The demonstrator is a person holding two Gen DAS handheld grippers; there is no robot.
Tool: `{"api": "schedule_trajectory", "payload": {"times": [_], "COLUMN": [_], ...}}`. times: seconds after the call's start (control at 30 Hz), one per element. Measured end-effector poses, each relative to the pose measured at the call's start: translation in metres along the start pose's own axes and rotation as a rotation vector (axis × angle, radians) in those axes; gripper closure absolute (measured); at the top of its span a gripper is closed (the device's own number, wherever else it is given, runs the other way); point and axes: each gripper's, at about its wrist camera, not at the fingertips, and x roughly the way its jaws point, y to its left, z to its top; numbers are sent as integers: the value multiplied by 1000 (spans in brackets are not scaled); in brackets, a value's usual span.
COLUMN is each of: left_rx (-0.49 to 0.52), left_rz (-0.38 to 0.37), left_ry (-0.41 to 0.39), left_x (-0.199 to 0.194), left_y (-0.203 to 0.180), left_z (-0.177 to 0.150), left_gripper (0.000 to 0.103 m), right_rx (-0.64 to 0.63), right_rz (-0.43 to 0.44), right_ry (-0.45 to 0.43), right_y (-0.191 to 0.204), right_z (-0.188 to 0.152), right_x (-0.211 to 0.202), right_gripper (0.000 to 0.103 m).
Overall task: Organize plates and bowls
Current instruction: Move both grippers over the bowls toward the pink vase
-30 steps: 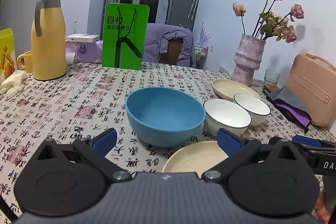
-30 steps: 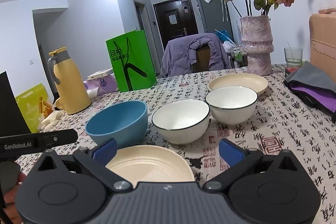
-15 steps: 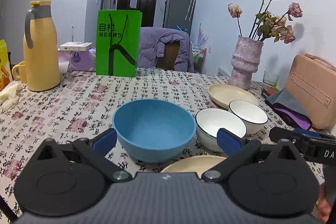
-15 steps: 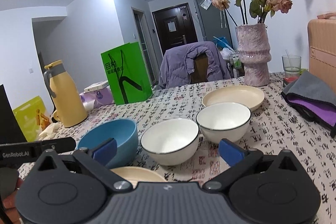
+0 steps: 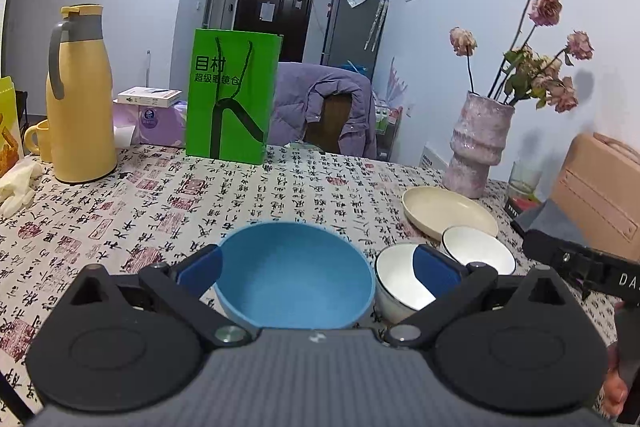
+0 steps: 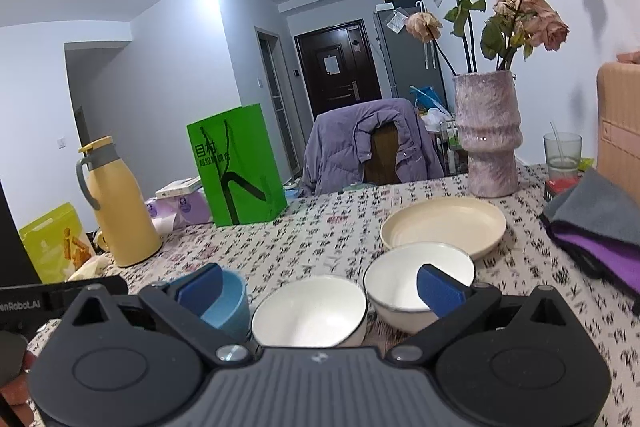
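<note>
Grippers, left gripper point(image 5: 316, 263) and right gripper point(image 6: 320, 285), gape wide, holding nothing, near the blue bowl point(image 5: 294, 275) on the table point(image 5: 240, 195).

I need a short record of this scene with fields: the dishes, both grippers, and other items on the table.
dishes: blue bowl; two white bowls; cream plate
left gripper: open, empty, facing the blue bowl
right gripper: open, empty, facing the white bowls
other items: green bag; yellow jug; vase
surface: tablecloth
</note>
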Motion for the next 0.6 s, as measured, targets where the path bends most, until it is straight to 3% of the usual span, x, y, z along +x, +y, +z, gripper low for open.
{"api": "schedule_trajectory", "payload": {"times": [0.6], "left_rx": [-75], "left_rz": [-14], "left_ry": [6], "left_x": [38], "left_y": [-3], "left_z": [54], "left_gripper": [0], "right_rx": [23], "right_rz": [-14], "right_ry": [-33], "right_y": [-24], "right_z": [67], "right_x": [44], "right_gripper": [0]}}
